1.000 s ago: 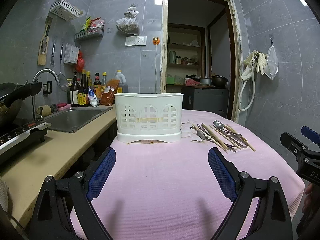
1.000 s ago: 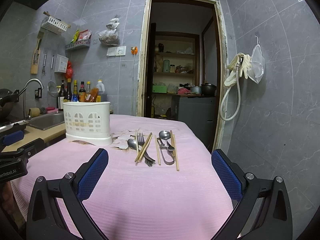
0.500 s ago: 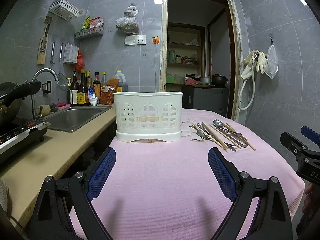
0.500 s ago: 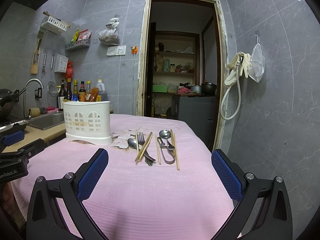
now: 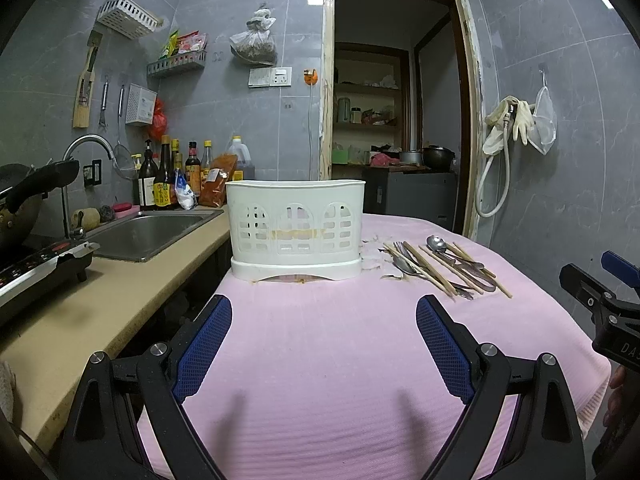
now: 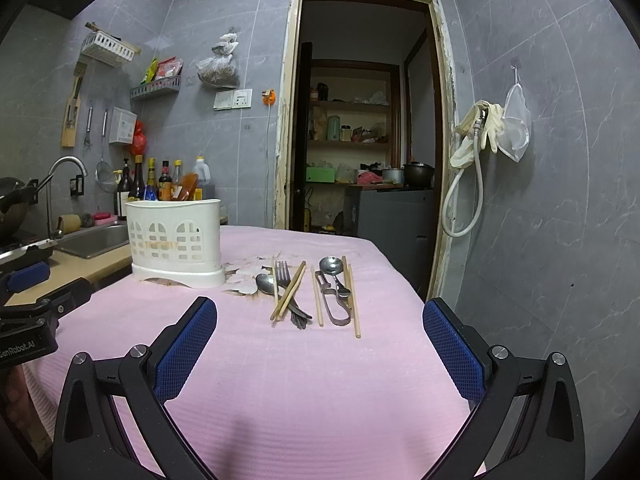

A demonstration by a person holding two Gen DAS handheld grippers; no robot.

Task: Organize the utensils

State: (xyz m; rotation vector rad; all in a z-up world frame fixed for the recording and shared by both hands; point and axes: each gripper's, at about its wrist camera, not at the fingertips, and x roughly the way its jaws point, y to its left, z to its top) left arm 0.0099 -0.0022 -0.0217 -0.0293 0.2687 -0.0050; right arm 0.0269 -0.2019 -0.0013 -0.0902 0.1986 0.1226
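- Hovering low over the near edge of the desk [image 6: 304, 392], the right gripper [image 6: 320, 344] has its jaws wide apart and holds nothing; the left gripper [image 5: 324, 340] is likewise spread and empty, aimed at the holder. Neither touches anything, so no step of the sorting looks started.
- Covering the desk is a pink cloth [image 5: 320, 380]. A finger that digs in while scooping a flat piece could snag or drag the cloth and pull the whole row with it.
- Lying ahead of the right gripper is the loose pile: chopsticks [image 6: 290, 290], a fork [image 6: 285, 280], a spoon [image 6: 265, 282], a second spoon [image 6: 331, 267] and a peeler-like tool [image 6: 336, 304], all flat, close-packed and partly crossed. Closing on one piece would likely catch its neighbour, or pinch a thin chopstick off-centre so it pivots and drops. The metal handles look slick, so a shallow grip may slip.
- Sitting just beyond the pile are torn paper scraps [image 6: 248, 272], which could be swept up with the spoon beside them.
- Standing farthest, to the left of the pile, is the white holder [image 5: 296, 228], upright and seemingly empty. It looks light; a piece dropped in at an angle, or a bump from the left gripper, could tip or shove it toward the desk edge by the sink [image 5: 148, 232].
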